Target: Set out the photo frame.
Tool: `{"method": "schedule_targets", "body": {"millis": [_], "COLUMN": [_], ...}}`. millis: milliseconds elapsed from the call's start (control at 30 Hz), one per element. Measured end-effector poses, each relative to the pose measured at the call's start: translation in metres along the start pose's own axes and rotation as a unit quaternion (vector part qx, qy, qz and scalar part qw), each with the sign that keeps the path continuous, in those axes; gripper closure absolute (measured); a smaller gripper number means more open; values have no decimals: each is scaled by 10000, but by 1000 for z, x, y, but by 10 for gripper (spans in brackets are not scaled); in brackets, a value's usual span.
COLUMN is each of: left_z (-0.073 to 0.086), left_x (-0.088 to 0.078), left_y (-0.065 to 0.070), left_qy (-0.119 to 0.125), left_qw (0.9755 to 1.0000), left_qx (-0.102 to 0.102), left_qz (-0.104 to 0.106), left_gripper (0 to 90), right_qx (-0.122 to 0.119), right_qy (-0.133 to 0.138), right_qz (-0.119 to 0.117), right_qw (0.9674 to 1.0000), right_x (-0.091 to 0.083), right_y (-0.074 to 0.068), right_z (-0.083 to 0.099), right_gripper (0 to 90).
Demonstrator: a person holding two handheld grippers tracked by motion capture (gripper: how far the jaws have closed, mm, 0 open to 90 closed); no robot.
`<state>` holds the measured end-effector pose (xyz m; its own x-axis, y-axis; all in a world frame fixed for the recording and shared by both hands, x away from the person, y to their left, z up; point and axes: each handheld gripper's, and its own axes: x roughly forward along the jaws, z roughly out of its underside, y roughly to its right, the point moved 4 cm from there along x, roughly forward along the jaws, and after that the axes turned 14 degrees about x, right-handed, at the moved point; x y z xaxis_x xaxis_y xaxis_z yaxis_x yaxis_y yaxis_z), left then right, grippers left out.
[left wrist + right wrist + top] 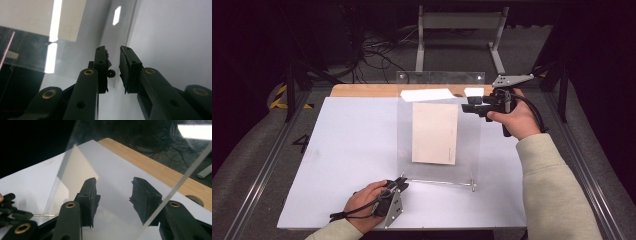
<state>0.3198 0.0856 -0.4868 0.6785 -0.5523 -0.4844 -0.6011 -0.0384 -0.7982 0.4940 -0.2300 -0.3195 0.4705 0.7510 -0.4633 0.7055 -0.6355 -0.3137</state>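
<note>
A clear acrylic panel stands upright mid-table on the white tabletop, with a beige card inside it. My left gripper lies low at the panel's lower left corner. Its jaws are slightly apart, with a small black screw and the panel's edge in the gap, and the pads do not press on them. My right gripper is level at the panel's upper right edge. Its jaws stand wide apart around the clear sheet without touching it. The card shows through it.
A thin metal rod runs along the panel's foot. A wooden strip borders the far edge, with two white paper pieces near it. Metal rails flank the table. A metal stand and cables are on the floor behind.
</note>
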Motion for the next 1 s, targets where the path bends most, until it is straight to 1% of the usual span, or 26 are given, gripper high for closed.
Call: {"method": "schedule_targets", "body": {"millis": [67,100,133,167,200,267,300,333,367,400,433,500,567,600,633,667,733,767,800,833,867,900,933,967,1000], "left_z": [5,7,9,11,12,14,16,16,17,18,18,18,18,18,19,18,19,20,20,21,21,23,24,24,26], "left_x": [-2,-2,-3,-3,-3,-4,-6,-6,-6,-8,-8,-10,-12,-13,-15,-15,-20,-22,-23,-26,-26,-30,-32,-32,-34], "left_y": [-4,-6,-6,-8,-8,-8,-8,-8,-8,-7,-7,-7,-5,-5,-5,-4,-2,-2,-2,-2,-2,-3,-3,-3,-3], "left_qy": [49,59,16,27,52,62,89,89,93,119,119,183,182,241,230,289,388,454,491,528,528,628,654,654,681], "left_qw": [9996,9996,9995,9997,9995,9995,9992,9992,9992,9989,9989,9986,9981,9980,9982,9978,9960,9947,9942,9932,9932,9907,9896,9896,9886], "left_qx": [-292,-277,-320,-256,-295,-305,-347,-347,-368,-412,-412,-427,-488,-472,-407,-482,-645,-750,-782,-860,-860,-1031,-1112,-1112,-1166], "left_qz": [19,6,38,47,69,97,154,154,153,197,197,267,313,336,373,359,487,537,557,587,587,624,642,642,662], "left_gripper": [717,704,691,674,638,598,576,563,563,550,543,540,525,514,501,488,458,446,443,442,439,432,427,427,423], "right_qx": [-42,-88,-110,-125,-165,-184,-240,-261,-261,-323,-323,-407,-461,-478,-512,-533,-609,-639,-681,-710,-748,-798,-823,-823,-859], "right_qy": [-10,27,80,126,219,250,287,307,307,335,335,356,367,369,374,372,361,359,349,340,326,304,282,282,251], "right_qz": [-19,-57,-97,-126,-156,-172,-176,-200,-200,-218,-218,-237,-281,-296,-321,-331,-351,-378,-401,-414,-441,-452,-479,-479,-530], "right_qw": [10000,9999,9999,9998,9995,9994,9991,9990,9990,9987,9987,9983,9979,9977,9975,9973,9969,9966,9963,9960,9957,9953,9951,9951,9946], "right_x": [-1,-2,-2,-2,-4,-5,-7,-8,-8,-11,-11,-13,-15,-16,-17,-18,-20,-21,-23,-23,-24,-25,-26,-26,-29], "right_y": [1,0,-1,-1,-3,-5,-7,-9,-9,-12,-12,-15,-18,-19,-20,-21,-23,-24,-26,-27,-28,-30,-31,-31,-32], "right_z": [2,3,3,3,4,4,4,5,5,5,5,5,5,6,6,6,7,7,7,7,6,6,6,6,7], "right_gripper": [545,555,565,573,588,595,601,605,605,610,610,615,621,623,625,627,627,629,631,632,634,636,637,637,642]}}
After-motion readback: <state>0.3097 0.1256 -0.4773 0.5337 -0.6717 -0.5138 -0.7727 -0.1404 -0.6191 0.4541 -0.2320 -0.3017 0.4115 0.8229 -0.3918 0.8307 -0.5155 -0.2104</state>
